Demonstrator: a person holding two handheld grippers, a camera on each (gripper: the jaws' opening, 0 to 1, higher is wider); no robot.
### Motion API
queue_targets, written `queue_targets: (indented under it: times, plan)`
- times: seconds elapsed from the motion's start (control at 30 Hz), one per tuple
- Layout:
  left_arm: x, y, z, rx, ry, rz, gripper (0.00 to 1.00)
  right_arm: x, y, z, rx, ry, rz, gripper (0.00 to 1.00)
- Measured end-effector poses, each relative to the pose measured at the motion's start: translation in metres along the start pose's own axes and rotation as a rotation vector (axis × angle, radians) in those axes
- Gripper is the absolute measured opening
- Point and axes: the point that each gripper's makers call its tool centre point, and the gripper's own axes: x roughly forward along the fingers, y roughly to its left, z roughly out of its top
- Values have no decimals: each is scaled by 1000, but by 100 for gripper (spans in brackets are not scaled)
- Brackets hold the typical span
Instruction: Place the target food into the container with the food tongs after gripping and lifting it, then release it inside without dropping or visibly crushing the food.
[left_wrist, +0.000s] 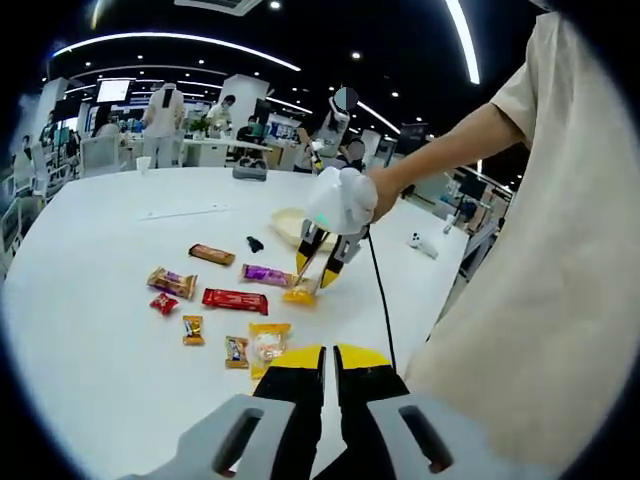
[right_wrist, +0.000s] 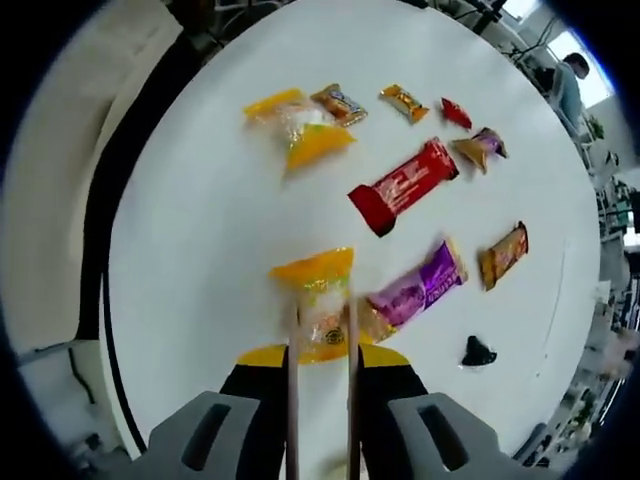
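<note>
The yellow packet (right_wrist: 318, 300) is being pinched between the two arms of the food tongs (right_wrist: 320, 400); the tongs are being squeezed by the right gripper (right_wrist: 320, 372), its jaws drawn in on them so that the hold is passed down to the tips. From the left gripper view the same packet (left_wrist: 301, 291) is being seen beneath the right gripper (left_wrist: 322, 262), either on the white table (left_wrist: 90, 330) or just above it; which, cannot be told. The container (left_wrist: 287, 224) is lying just beyond the packet, near enough, it seems, for a short carry. The purple bar (right_wrist: 415, 290) is lying just beside the packet, the red bar (right_wrist: 404, 184) farther off. The left gripper (left_wrist: 330, 372) is being held back from the packet, jaws pressed together on nothing, probably to leave the way clear. The grip is being taken on the packet's middle, likely so that nothing is crushed.
</note>
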Motion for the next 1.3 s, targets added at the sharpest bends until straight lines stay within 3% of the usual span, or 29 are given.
queue_targets:
  times: [0.2,0.37,0.87,1.3]
  plan:
    - [-2,-2,-1,3,0,0,1,-2,0,3,158,-75,-11,22]
    - [-4,0,0,7,-1,6,1,-5,6,4,213,-99,-18,22]
    - [-3,-7,2,31,-2,-16,0,-29,16,6,489,-253,-41,22]
    - [-1,-13,5,57,2,-43,0,-42,16,-1,611,-309,-85,23]
